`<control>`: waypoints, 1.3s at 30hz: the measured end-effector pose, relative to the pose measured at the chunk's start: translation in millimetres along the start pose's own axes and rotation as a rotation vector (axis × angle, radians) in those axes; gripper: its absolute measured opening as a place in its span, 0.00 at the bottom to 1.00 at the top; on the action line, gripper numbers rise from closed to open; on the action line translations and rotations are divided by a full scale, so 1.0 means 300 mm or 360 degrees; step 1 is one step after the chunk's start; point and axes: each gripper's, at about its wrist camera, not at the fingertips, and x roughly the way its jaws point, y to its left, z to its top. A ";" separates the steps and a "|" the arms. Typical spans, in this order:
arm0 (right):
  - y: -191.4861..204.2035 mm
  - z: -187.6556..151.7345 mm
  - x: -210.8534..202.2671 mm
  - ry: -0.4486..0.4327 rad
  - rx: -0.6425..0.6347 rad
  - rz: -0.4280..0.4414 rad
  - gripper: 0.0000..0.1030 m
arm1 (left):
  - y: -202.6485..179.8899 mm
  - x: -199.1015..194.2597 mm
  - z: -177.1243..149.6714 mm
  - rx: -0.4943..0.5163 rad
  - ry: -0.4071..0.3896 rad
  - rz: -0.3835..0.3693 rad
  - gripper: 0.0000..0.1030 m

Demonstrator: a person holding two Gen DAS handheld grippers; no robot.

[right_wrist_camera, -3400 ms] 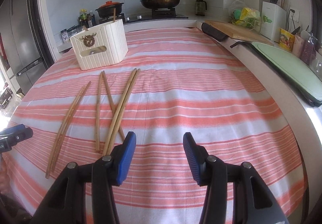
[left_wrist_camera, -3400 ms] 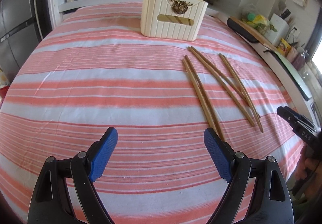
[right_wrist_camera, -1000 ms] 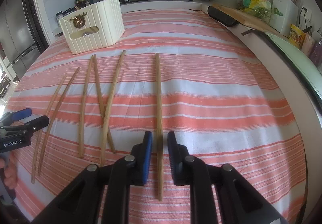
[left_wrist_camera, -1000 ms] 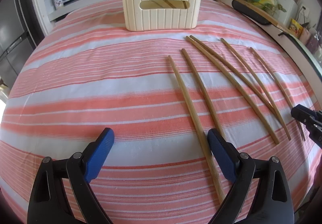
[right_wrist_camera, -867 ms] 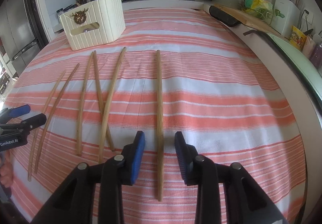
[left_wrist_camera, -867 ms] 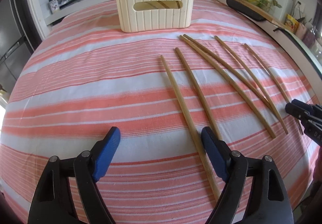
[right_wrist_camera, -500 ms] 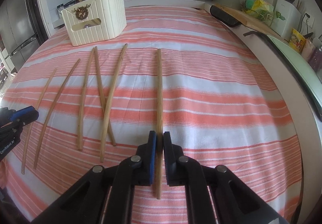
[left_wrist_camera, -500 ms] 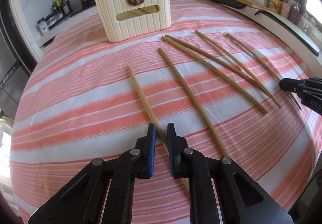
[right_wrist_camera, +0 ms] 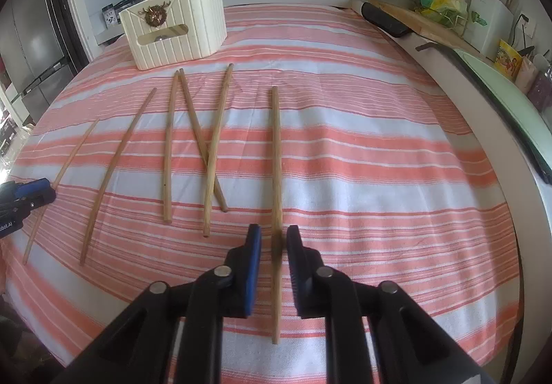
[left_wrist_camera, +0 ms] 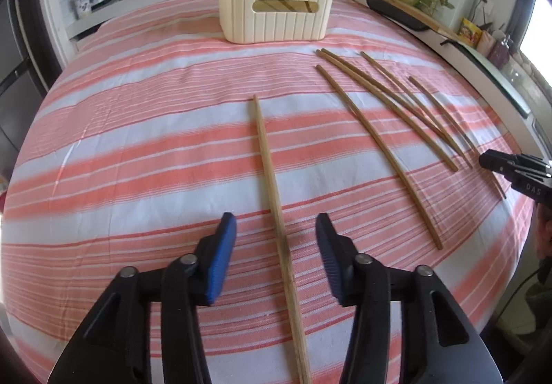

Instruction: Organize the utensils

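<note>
I had just unclenched both sets of fingers, left [left_wrist_camera: 276, 258] and right [right_wrist_camera: 273, 256], still opening, each straddling a released chopstick [left_wrist_camera: 276, 211] lying on the bench, none yet in the box [left_wrist_camera: 276, 4].

L gripper [left_wrist_camera: 276, 242] pitched steeply down over the striped cloth [left_wrist_camera: 138, 149], jaws opening, blue pads [left_wrist_camera: 220, 260] clear on both sides of a chopstick [left_wrist_camera: 276, 204] lying between them, no contact. R gripper [right_wrist_camera: 272, 246] also pitched down at the cloth, jaws opening, narrow gap, pads just off another chopstick [right_wrist_camera: 276, 156] between them. Seen from the L cam, R gripper tip sits at the cloth's right edge.
</note>
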 end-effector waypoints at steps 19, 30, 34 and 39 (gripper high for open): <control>-0.029 0.125 -0.059 0.0108 -0.0092 0.0155 0.35 | 0.094 -0.027 0.076 -0.0221 -0.0021 -0.0070 0.74; -0.038 0.231 0.010 0.0156 -0.0106 0.0146 0.35 | 0.073 0.048 0.161 -0.0086 0.0087 -0.0029 0.74; -0.042 0.274 0.077 0.0250 -0.0104 0.0180 0.35 | 0.065 0.092 0.182 -0.0028 0.0134 0.0000 0.74; -0.033 0.310 0.170 0.0317 -0.0153 0.0135 0.35 | 0.067 0.144 0.203 0.0021 0.0199 0.0032 0.74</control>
